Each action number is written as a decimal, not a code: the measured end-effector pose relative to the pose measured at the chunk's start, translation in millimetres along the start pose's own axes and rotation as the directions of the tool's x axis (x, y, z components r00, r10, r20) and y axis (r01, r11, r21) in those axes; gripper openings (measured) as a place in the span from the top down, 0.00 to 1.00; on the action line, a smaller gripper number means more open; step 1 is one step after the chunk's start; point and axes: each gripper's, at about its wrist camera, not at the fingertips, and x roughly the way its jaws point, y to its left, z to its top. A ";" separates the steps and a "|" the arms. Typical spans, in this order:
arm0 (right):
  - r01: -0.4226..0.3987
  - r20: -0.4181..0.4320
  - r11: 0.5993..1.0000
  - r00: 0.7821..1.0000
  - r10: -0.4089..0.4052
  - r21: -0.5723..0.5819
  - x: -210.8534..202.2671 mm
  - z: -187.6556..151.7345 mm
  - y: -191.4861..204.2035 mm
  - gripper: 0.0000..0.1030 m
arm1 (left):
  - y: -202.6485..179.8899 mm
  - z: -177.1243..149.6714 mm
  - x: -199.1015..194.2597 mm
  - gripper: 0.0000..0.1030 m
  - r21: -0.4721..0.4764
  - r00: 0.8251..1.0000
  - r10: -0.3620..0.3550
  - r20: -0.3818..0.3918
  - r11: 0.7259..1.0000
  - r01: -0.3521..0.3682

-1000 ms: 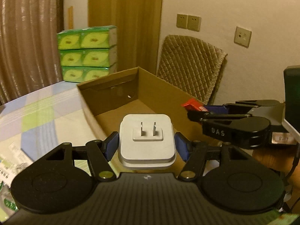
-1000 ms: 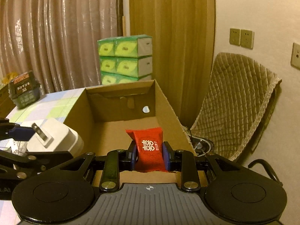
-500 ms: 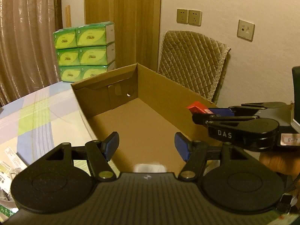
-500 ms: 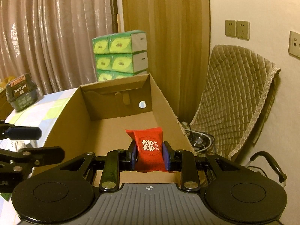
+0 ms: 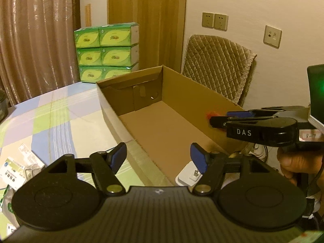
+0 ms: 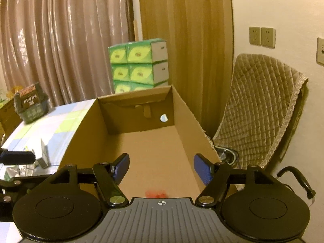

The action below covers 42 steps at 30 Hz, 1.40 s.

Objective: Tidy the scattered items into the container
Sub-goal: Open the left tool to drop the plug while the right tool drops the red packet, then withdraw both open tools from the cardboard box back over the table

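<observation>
Cardboard box (image 6: pixel 194 125), brown, open-topped, holds a white charger (image 5: pixel 187 177) and blurred red packet (image 6: pixel 156 194); both grippers' fingers (image 6: pixel 202 170) opening, empty.

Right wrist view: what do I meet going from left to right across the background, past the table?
Dark basket → stacked green tissue boxes → cardboard box → quilted chair back.

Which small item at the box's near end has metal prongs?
The white plug adapter; the other is a red item, seen only as a blur.
</observation>
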 end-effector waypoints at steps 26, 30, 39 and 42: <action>-0.223 0.045 0.969 0.972 0.229 -0.107 -77.2 -23.5 116.6 0.34 | 82.8 -110.7 -109.1 0.30 -0.168 0.967 0.229 -0.109 0.955 -0.245; -0.276 0.009 0.946 0.960 0.282 -0.173 -79.0 -37.4 141.3 0.34 | 94.6 -127.2 -125.3 0.30 -0.183 0.956 0.265 -0.126 0.941 -0.285; -0.372 -0.114 0.897 0.928 0.355 -0.239 -64.0 -65.6 170.1 0.34 | 115.0 -144.6 -143.5 0.28 -0.209 0.939 0.311 -0.144 0.918 -0.336; -0.381 -0.142 0.890 0.924 0.355 -0.250 -55.1 -70.9 174.4 0.34 | 120.8 -147.8 -145.5 0.28 -0.215 0.937 0.316 -0.147 0.915 -0.342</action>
